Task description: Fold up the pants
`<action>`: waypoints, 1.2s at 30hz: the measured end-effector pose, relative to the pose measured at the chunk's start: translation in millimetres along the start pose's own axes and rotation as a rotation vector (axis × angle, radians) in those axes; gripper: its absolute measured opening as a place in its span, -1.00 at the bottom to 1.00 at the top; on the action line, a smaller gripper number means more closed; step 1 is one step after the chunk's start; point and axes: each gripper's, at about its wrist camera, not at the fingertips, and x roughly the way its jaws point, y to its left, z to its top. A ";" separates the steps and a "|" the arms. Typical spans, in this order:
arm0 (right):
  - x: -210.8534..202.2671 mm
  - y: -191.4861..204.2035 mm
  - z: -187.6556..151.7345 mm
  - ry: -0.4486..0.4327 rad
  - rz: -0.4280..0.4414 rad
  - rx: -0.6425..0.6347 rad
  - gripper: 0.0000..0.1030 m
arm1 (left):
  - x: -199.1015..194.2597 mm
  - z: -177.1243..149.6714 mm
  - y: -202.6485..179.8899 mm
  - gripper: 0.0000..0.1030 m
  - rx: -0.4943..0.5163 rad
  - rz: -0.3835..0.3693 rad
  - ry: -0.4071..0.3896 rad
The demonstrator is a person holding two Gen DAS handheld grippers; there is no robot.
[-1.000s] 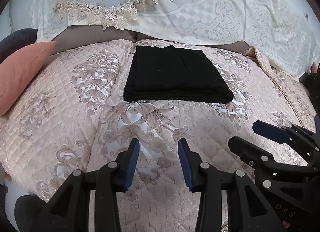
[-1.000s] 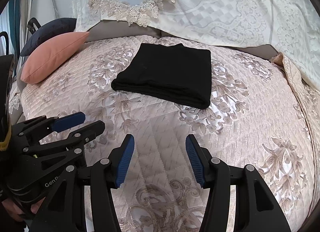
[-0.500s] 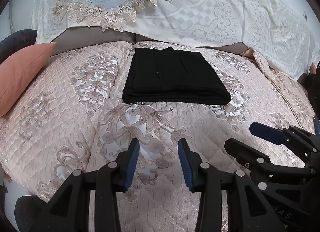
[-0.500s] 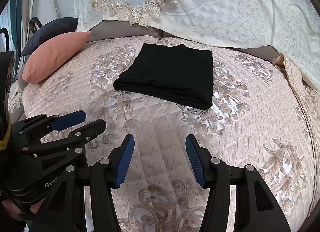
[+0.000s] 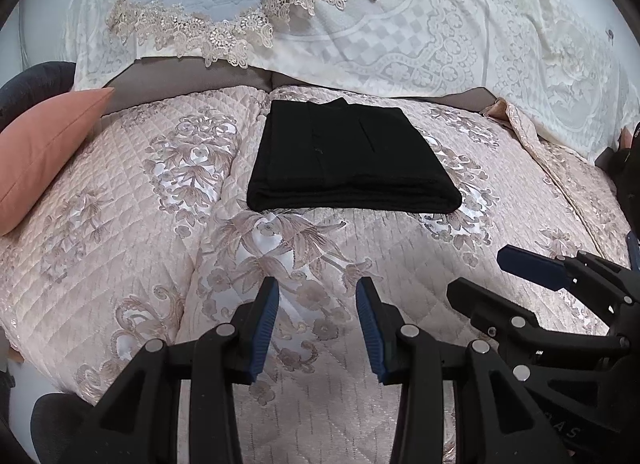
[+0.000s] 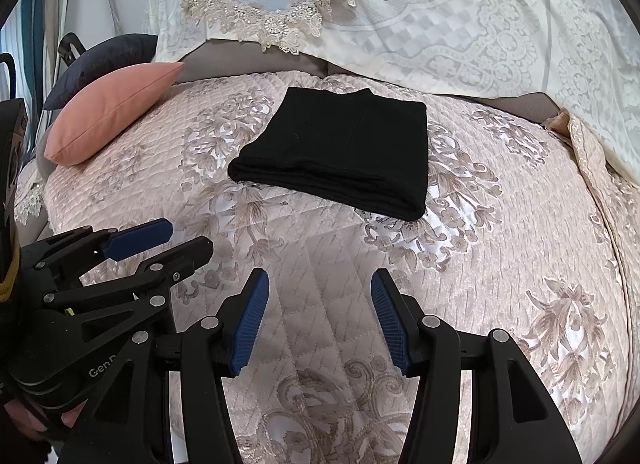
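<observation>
The black pants (image 5: 348,160) lie folded into a flat rectangle on the pink quilted bedspread (image 5: 120,224), near the headboard side. They also show in the right wrist view (image 6: 344,152). My left gripper (image 5: 317,304) is open and empty, hovering over the bedspread well short of the pants. My right gripper (image 6: 319,304) is open and empty too, beside the left one. The right gripper also shows at the right of the left wrist view (image 5: 500,276), and the left gripper at the left of the right wrist view (image 6: 176,240).
A salmon pillow (image 5: 36,152) and a dark pillow (image 6: 104,60) lie at the left. A white lace cover (image 5: 400,24) drapes the headboard behind the pants. The bedspread's folded edge (image 6: 584,152) runs down the right side.
Both grippers have drawn back slightly from the pants and stay open. The pants have not moved.
</observation>
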 end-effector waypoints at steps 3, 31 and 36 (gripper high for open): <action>-0.2 1.0 0.2 -0.001 -0.002 -0.003 0.04 | -0.4 0.4 0.1 -0.18 0.003 0.002 -0.002; -1.2 0.0 0.5 -0.006 -0.004 0.004 0.04 | 3.3 -2.1 -3.6 -0.23 0.020 -0.011 0.027; -2.5 0.0 1.3 -0.013 -0.002 0.005 0.04 | 2.9 -2.4 -0.2 -0.23 -0.009 -0.033 0.031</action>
